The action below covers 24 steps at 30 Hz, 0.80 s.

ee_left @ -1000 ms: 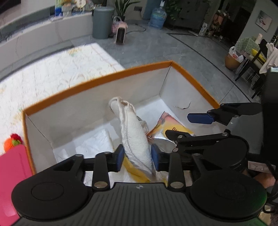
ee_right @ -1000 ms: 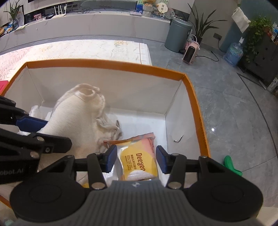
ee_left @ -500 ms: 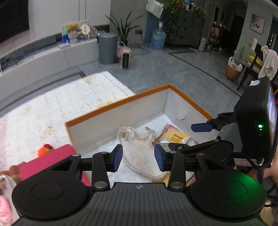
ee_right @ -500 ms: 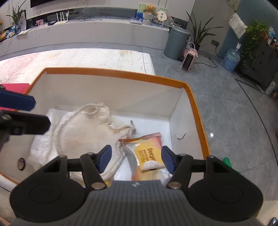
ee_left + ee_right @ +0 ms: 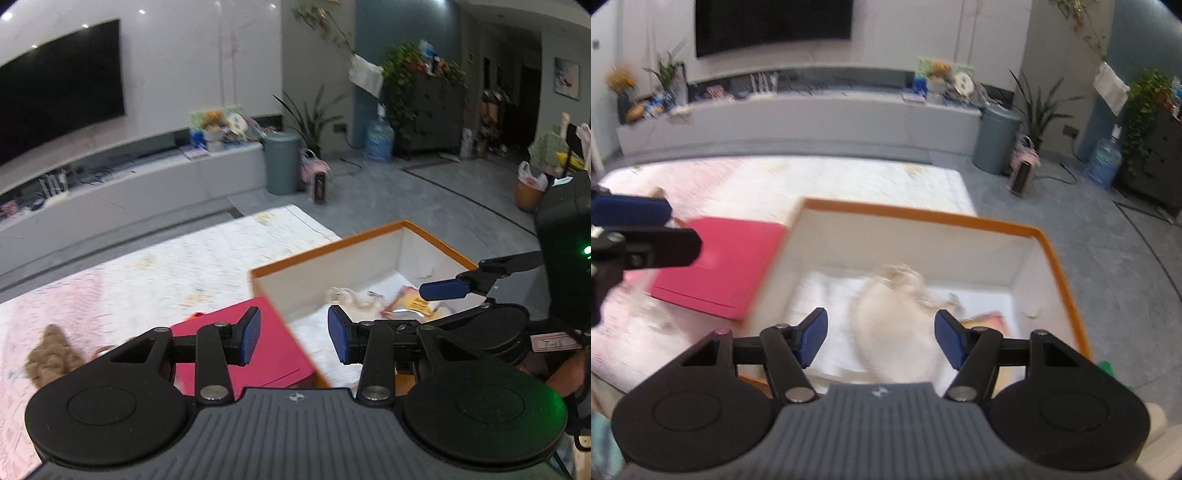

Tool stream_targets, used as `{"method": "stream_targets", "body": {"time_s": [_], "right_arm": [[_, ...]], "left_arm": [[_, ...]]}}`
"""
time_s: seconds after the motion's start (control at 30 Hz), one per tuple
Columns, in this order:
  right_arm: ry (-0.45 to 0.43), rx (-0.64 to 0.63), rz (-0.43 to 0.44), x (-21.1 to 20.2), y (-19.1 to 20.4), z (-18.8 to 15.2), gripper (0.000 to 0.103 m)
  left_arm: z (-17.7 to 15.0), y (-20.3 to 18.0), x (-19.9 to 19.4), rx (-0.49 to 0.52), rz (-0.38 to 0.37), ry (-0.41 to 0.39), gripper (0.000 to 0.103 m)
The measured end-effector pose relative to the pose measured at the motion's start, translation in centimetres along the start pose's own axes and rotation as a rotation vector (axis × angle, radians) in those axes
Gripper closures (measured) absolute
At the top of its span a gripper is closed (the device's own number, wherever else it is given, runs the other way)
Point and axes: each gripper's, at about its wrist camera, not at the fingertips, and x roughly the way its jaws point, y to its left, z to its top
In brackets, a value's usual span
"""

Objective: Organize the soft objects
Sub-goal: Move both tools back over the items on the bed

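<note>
Cream knitted cloth pouch [image 5: 901,325] lies crumpled on the white padding inside the white cardboard box with an orange rim [image 5: 923,218], which sits on the pale patterned floor mat [image 5: 147,266]. Just beside the pouch, toward the box's right wall, lies a yellow-and-orange snack packet [image 5: 413,304], partly hidden. Both grippers hang above the box and grip nothing. The left gripper [image 5: 293,338] has its blue pads parted a moderate way, with only air between them; beyond it shows the box's left edge and a flat pink board [image 5: 720,262] lying against the outside of that wall. The right gripper [image 5: 881,338] has its pads set wider, the pouch showing far below the gap, untouched. A tan fuzzy soft toy [image 5: 50,350] rests on the mat, well apart from the box, left of the pink board.
</note>
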Motion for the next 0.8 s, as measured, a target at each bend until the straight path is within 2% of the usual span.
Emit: {"method": "stream_targets", "body": {"time_s": [0.17, 0.37, 0.57, 0.73, 0.8], "right_arm": [[-0.068, 0.014, 0.077, -1.6, 4.0, -0.5, 0.039], [-0.122, 0.034, 0.143, -2.7, 8.6, -1.6, 0.039], [-0.145, 0.022, 0.189, -2.8, 12.8, -2.8, 0.039], [-0.113, -0.013, 0.218, -1.6, 15.8, -3.5, 0.041], [-0.095, -0.03, 0.228, -1.0, 16.9, -3.6, 0.046]], "left_arm": [[-2.2, 2.5, -2.6, -0.032, 0.08, -0.056, 0.056], [-4.8, 5.7, -5.0, -0.087, 0.158, -0.074, 0.056], [-7.9, 9.2, -5.7, -0.166, 0.208, -0.026, 0.056], [-10.1, 10.7, -5.5, -0.148, 0.244, 0.013, 0.056], [-10.6, 11.3, -5.4, -0.148, 0.236, 0.024, 0.056]]}}
